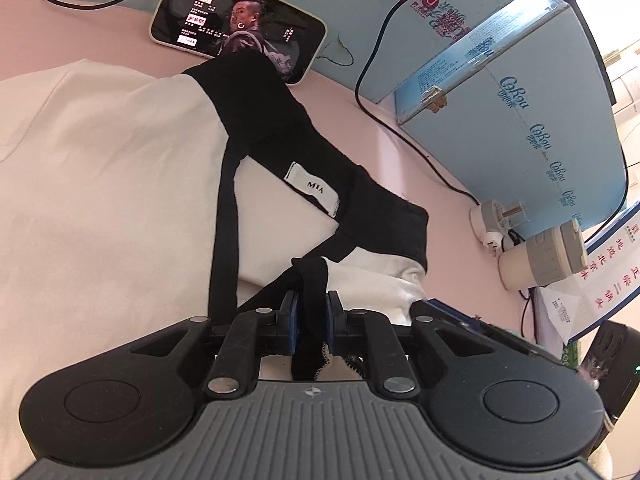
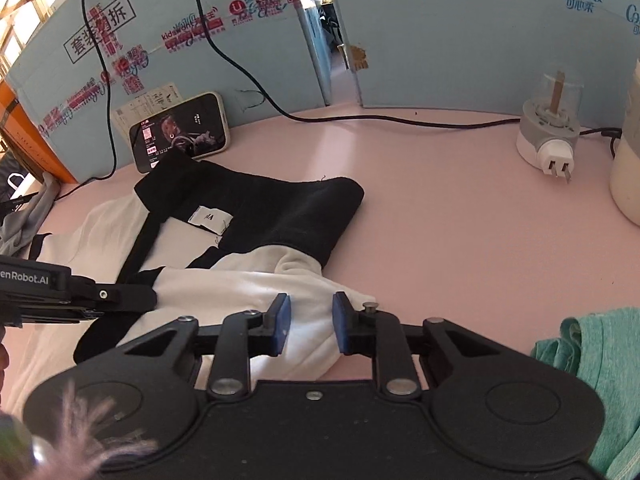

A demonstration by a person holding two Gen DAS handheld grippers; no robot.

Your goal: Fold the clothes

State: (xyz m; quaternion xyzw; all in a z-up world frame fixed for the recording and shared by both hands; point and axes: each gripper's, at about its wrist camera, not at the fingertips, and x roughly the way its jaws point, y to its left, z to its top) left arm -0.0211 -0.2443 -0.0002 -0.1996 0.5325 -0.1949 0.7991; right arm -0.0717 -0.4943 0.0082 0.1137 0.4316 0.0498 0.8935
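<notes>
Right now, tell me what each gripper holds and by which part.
The left gripper is shut on the shirt, pinching its black neckline trim. The right gripper is open around a white fold of it, holding nothing.

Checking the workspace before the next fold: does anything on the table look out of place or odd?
Yes. A phone playing video leans against the blue boxes, and the shirt's black collar overlaps its lower edge. An unplugged adapter lies on the pink table beside the garment. Nothing looks spilled or torn.
</notes>
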